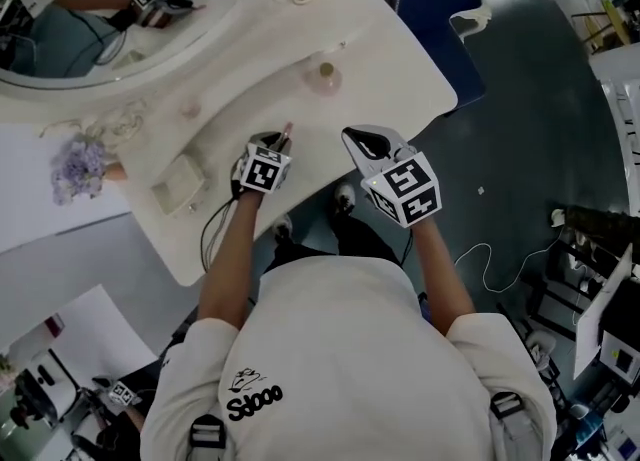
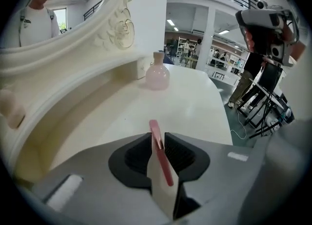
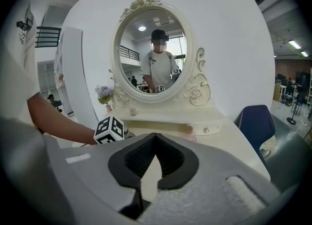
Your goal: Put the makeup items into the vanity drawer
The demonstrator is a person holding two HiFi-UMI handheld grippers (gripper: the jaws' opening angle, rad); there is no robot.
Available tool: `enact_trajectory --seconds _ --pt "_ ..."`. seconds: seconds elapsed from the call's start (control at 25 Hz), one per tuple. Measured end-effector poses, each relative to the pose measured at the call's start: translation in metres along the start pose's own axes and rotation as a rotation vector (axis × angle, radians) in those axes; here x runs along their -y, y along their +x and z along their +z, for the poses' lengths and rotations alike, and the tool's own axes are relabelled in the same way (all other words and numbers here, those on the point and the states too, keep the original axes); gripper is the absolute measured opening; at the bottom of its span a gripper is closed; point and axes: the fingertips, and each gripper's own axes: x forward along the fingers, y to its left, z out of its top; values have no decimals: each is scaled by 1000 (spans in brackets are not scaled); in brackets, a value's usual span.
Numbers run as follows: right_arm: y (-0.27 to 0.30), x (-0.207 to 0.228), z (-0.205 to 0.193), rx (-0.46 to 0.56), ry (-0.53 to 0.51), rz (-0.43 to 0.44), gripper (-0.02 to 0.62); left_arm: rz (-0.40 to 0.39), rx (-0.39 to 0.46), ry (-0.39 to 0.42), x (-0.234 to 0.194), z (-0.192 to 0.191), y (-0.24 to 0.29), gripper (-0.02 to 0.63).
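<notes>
The left tool (image 2: pixel 157 143) is clamped on a slim pink makeup stick (image 2: pixel 154 128) over the desk (image 1: pixel 395 44). The right tool (image 3: pixel 155 145) has its jaws together; nothing between them.

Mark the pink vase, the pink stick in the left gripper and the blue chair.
pink vase (image 2: pixel 158 78), left gripper view, its round belly.
pink stick (image 2: pixel 161 152), left gripper view, the middle of its length.
blue chair (image 3: pixel 254 124), right gripper view, its blue padding.

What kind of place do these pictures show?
Probably a staged dressing corner inside a large lab or workshop hall: a white vanity table with an oval mirror, but gear on tripods and open industrial floor around it.
</notes>
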Motion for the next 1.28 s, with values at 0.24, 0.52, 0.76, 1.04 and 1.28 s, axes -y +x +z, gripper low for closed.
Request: enact_trajectory --seconds 0.24,0.52,0.76,1.04,1.28 --pt "-1 8 7 22 24 53 3 22 -24 -78 0 -11 6 72" --pt "4 -7 34 57 68 212 2 30 -6 -77 4 -1 -5 67" --pt "34 -34 55 53 4 291 2 84 142 -57 -17 29 -59 67" --pt "71 -89 79 66 -7 410 2 197 252 -75 -64 19 -142 67" --pt "105 -144 94 37 -70 479 2 299 256 -158 -112 -30 -204 67"
